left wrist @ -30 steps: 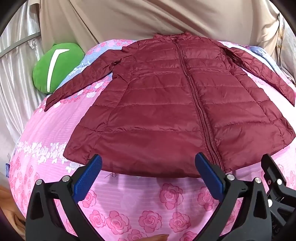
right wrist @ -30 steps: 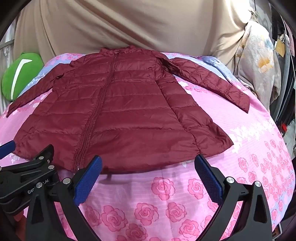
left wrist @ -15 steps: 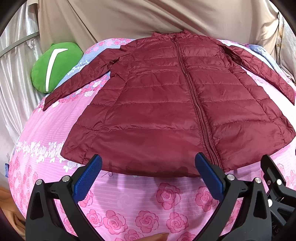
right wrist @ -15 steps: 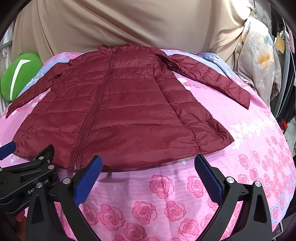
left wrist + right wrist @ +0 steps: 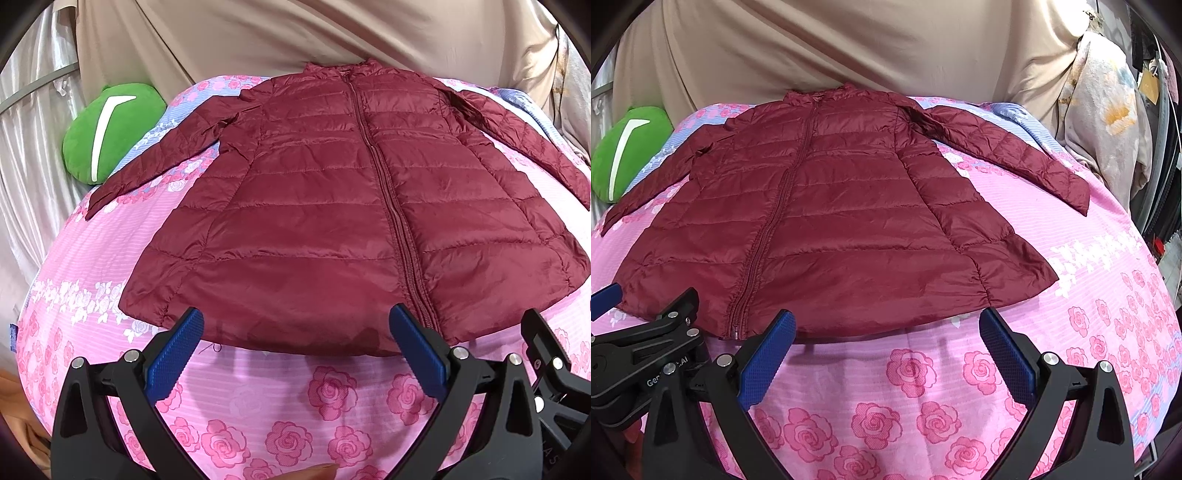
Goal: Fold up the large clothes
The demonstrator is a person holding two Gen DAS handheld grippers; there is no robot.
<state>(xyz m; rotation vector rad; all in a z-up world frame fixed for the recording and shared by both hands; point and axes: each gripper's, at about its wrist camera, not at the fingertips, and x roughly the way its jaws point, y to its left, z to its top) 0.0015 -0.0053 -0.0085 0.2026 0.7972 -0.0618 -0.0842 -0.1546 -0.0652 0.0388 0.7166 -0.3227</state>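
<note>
A dark red quilted jacket [image 5: 332, 206] lies flat and zipped on a pink rose-print bed [image 5: 295, 398], collar at the far side, both sleeves spread out. It also shows in the right wrist view [image 5: 827, 229]. My left gripper [image 5: 295, 332] is open and empty, hovering just short of the hem, left of the zipper's bottom end. My right gripper [image 5: 886, 332] is open and empty, just short of the hem, right of the zipper. The left gripper's body shows at the lower left of the right wrist view [image 5: 646, 350].
A green cushion [image 5: 107, 133] sits at the bed's far left. A beige curtain [image 5: 295, 33] hangs behind the bed. Hanging clothes [image 5: 1108, 110] and dark racks stand at the right. The bed's right edge drops away near the racks.
Both views have drawn back and risen a little: the jacket's hem sits higher in the frames and more pink sheet shows before the fingers. Both grippers stay open.
</note>
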